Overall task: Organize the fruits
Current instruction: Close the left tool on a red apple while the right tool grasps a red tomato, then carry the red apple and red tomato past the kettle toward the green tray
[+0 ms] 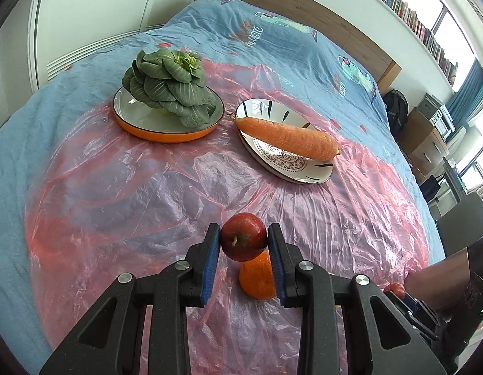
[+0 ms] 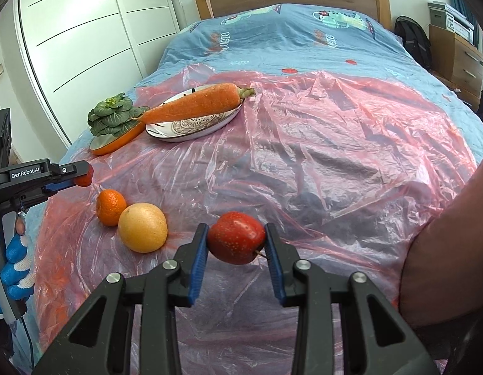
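A crinkled pink plastic sheet (image 2: 319, 143) covers the near half of a bed with a blue printed quilt (image 2: 272, 31), and everything sits on or above that sheet. At the sheet's far left edge a round orange-rimmed plate (image 1: 166, 131) bears a leafy green rosette of bok choy (image 1: 166, 89); just beside it a glossy patterned white plate (image 1: 285, 165) carries a long, rough-skinned carrot (image 1: 288, 137) lying across it, its ends past the rim. On the sheet's near left part a small mandarin (image 2: 110, 207) and a larger, pale yellow-orange citrus (image 2: 143, 227) rest touching each other. The left gripper (image 1: 244, 243), black with ribbed blue pads, is pinched on a small, shiny dark red apple (image 1: 244, 241), stem toward the camera, held above the sheet with the mandarin showing under it. The right gripper (image 2: 236, 243) is likewise clamped on a second red apple (image 2: 236, 238), speckled and smooth, its stem toward the right pad, over the sheet's near middle. A bare forearm (image 2: 444, 265) blocks the sheet's near right corner in the right wrist view.
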Demonstrator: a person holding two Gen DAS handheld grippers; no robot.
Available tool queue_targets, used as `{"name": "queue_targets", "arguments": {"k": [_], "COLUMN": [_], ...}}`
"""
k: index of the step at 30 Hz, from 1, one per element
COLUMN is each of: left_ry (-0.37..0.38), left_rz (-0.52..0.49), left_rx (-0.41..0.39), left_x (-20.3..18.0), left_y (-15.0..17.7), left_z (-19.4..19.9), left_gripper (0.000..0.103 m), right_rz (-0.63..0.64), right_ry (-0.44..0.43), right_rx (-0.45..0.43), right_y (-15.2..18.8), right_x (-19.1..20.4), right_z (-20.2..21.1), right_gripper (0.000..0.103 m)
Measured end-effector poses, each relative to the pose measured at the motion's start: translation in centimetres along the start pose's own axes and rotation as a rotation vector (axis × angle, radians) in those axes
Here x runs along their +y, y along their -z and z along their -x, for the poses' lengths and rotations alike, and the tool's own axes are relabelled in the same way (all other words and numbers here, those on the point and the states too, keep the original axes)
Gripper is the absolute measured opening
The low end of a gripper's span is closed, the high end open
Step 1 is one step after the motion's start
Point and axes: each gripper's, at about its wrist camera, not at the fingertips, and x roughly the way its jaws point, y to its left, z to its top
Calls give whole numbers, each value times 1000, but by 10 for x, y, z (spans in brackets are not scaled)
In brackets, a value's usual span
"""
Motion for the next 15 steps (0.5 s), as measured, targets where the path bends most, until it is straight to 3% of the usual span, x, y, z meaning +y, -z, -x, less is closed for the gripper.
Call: {"name": "queue_targets", "arguments": {"k": [15], "left_ry": [-42], "left_rz": [-84], "left_rx": [29], "left_x": [-2], "left_y": [58], "left_z": [66], "left_gripper": [26], "right_rz": [77], "right_ry": [-67], "right_rx": [68], "right_y": [43], "right_x": [44], "right_z": [44], "right_gripper": [54]}}
